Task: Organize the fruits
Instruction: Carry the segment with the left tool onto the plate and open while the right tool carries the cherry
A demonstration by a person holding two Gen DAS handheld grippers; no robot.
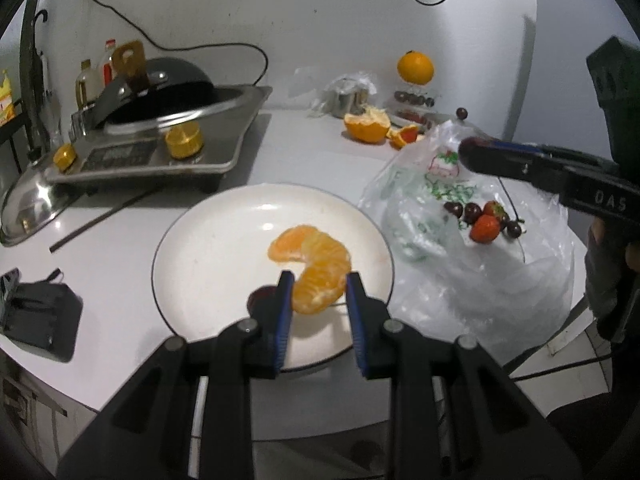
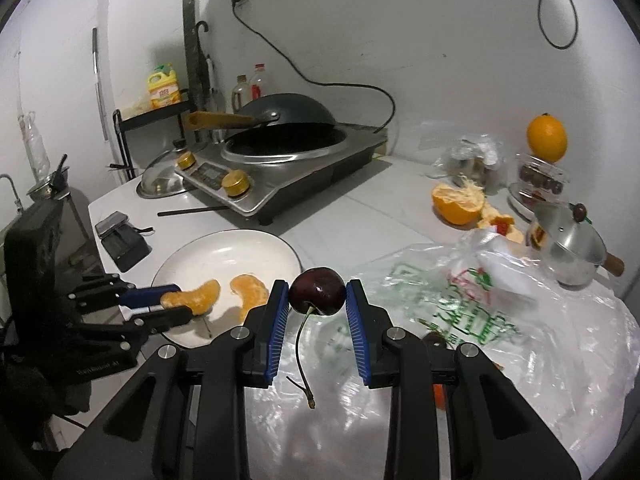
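1. Pinching an orange segment (image 1: 320,280), the left hand-held gripper (image 1: 318,286) tilts down over the white plate (image 1: 208,248).
2. The right hand-held gripper (image 2: 317,292) clamps a dark cherry (image 2: 317,290), angled down above the plastic bag (image 2: 500,320).
3. A second segment (image 2: 250,292) lies on the plate, which sits on the table (image 2: 340,216).

"DAS" — white letters on the right claw (image 1: 466,151).

Plate (image 1: 224,240): white, thin dark rim. Orange segments (image 1: 320,268): pale orange. Cherry (image 2: 317,290): dark red, glossy. Plastic bag (image 1: 420,208): translucent white, green and red print. Strawberries (image 1: 486,226): red. Counter (image 1: 304,160): white.
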